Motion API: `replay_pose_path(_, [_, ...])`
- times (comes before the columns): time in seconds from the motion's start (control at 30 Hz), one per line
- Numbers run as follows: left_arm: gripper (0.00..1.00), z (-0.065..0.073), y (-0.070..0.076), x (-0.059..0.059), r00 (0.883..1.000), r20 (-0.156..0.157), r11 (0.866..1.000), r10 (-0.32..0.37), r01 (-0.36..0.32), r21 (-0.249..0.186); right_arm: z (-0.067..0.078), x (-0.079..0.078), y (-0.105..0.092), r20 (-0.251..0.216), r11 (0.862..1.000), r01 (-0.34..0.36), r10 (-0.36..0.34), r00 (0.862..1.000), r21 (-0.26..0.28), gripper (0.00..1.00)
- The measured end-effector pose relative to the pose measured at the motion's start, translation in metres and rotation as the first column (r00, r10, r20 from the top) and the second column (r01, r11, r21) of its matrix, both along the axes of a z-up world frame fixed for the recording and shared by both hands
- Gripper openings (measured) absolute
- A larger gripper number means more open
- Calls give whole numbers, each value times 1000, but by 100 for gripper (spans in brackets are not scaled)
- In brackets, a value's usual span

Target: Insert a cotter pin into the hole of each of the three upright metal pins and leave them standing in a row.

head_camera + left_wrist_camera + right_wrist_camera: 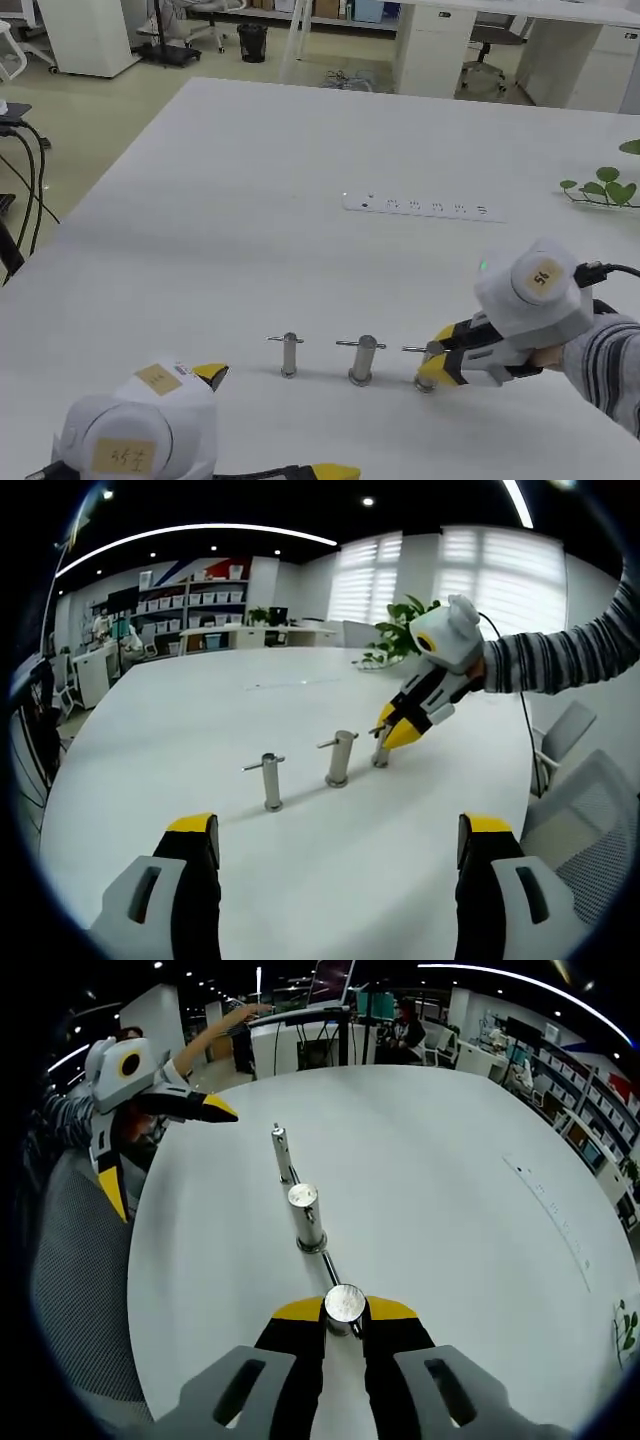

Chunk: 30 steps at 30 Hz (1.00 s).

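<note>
Your left gripper (338, 825) is low at the near left of the white worktable (200, 200). Its yellow-tipped jaws are spread wide with nothing between them. In the head view, a tan sticker on its white housing carries handwriting that looks like 55, followed by a mark you cannot make out.

Ahead of it, three short silver metal pins stand in a row running left to right across the table. These are the left pin (289, 356), the middle pin (362, 361) and the right pin (429, 370). Each has its long axis vertical and its wider foot on the surface.

A thin cotter pin (280, 340) crosses the left pin near its top, lying level and pointing out to the left. The middle pin carries one the same way, and a short wire juts left from the right pin too.

Farther back, a long white power strip (420, 207) lies flat, with its length along the row.

Your right gripper (344, 1312) reaches in from the right, its jaws pressed onto the right pin and pinching it just below the head. Its round tan sticker shows two handwritten digits, seemingly 56, turned sideways.

A green leafy plant (603, 188) sits at the far right edge.
</note>
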<state>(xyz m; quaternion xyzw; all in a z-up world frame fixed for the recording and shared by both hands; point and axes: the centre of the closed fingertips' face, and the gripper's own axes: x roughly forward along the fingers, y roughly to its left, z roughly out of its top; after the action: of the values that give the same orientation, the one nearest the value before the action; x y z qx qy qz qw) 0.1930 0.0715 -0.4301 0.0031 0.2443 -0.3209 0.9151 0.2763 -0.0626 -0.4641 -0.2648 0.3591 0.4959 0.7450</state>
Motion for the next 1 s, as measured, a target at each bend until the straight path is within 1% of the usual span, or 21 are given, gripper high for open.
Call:
replay_pose_path(0.3, [99, -1, 0, -1, 1000, -6, 1000, 0, 0, -3, -1, 1, -2, -5, 1000, -9, 9, 1000, 2, 9])
replay_pose_path(0.5, [98, -2, 1, -1, 1000, -10, 1000, 5, -5, -4, -2, 1, -1, -1, 999, -34, 34, 999, -19, 9])
replay_pose_path(0.6, [98, -2, 2, -1, 1000, -10, 1000, 7, -7, -1, -3, 1, -1, -6, 999, -20, 20, 1000, -25, 9])
replay_pose_path(0.63, [98, -2, 2, -1, 1000, -9, 1000, 7, -7, 1, -4, 0, -1, -2, 999, -24, 24, 1000, -30, 10])
replay_pose_path(0.67, [98, -3, 2, -1, 1000, -8, 1000, 7, -7, 4, -5, 0, -1, 10, 998, -38, 38, 999, -47, 10])
replay_pose_path(0.77, [98, -3, 3, -1, 1000, -12, 1000, 8, -8, 3, -5, 0, -2, 12, 998, -35, 36, 999, -61, 11])
replay_pose_path(0.93, [98, -3, 3, -1, 1000, -15, 1000, 7, -7, 13, 0, 6, -6, 72, 995, -23, 30, 997, -93, 19])
replay_pose_path(1.0, [98, -3, 3, -1, 1000, -14, 1000, 6, -6, 14, 2, 6, -7, 75, 995, -21, 29, 997, -95, 20])
